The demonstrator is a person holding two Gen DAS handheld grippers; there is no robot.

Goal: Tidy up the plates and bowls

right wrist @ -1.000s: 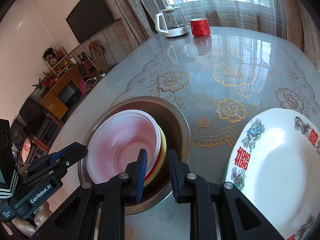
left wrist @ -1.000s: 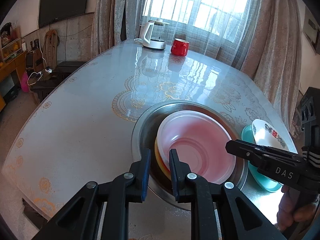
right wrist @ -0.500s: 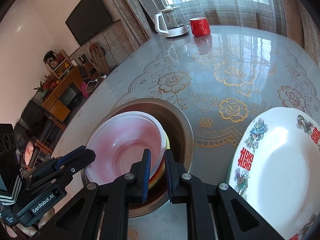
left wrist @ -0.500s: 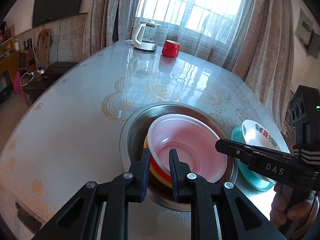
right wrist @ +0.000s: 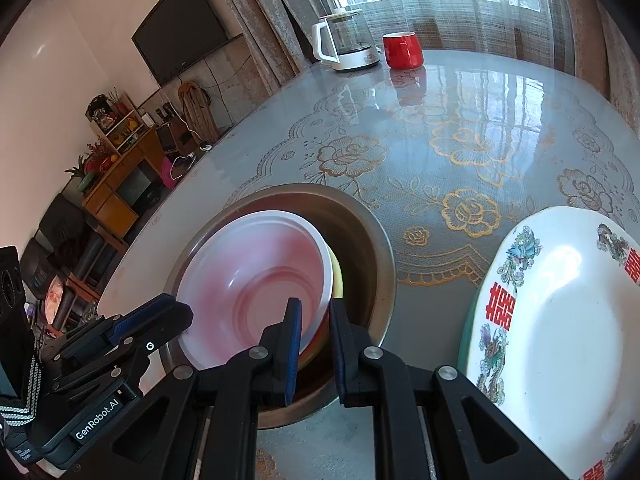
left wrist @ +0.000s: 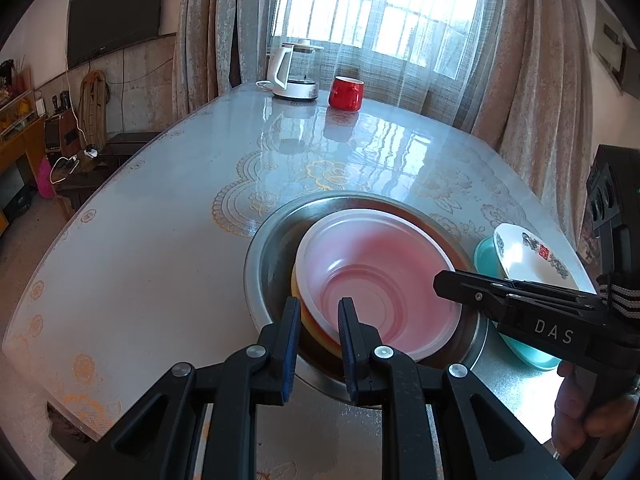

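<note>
A stack of bowls, a white translucent one (left wrist: 380, 280) on top of red and yellow ones, sits in a steel basin (left wrist: 272, 248). My left gripper (left wrist: 318, 320) is shut on the stack's near-left rim, one finger inside the white bowl and one outside. From the other side my right gripper (right wrist: 314, 328) is shut on the rim of the same stack (right wrist: 256, 280), its outer finger down between the bowls and the basin (right wrist: 360, 232) wall. Each gripper shows in the other's view: the right (left wrist: 440, 280), the left (right wrist: 176, 312).
A white plate with red characters (right wrist: 560, 312) lies on a teal dish (left wrist: 486, 256) right of the basin. At the table's far end stand a kettle (left wrist: 294, 76) and a red mug (left wrist: 346, 93). A hand (left wrist: 580, 416) holds the right gripper.
The right gripper's jaws have closed from a wider gap onto the bowl stack's rim. The left gripper stays clamped on the opposite rim; its view has shifted slightly.
</note>
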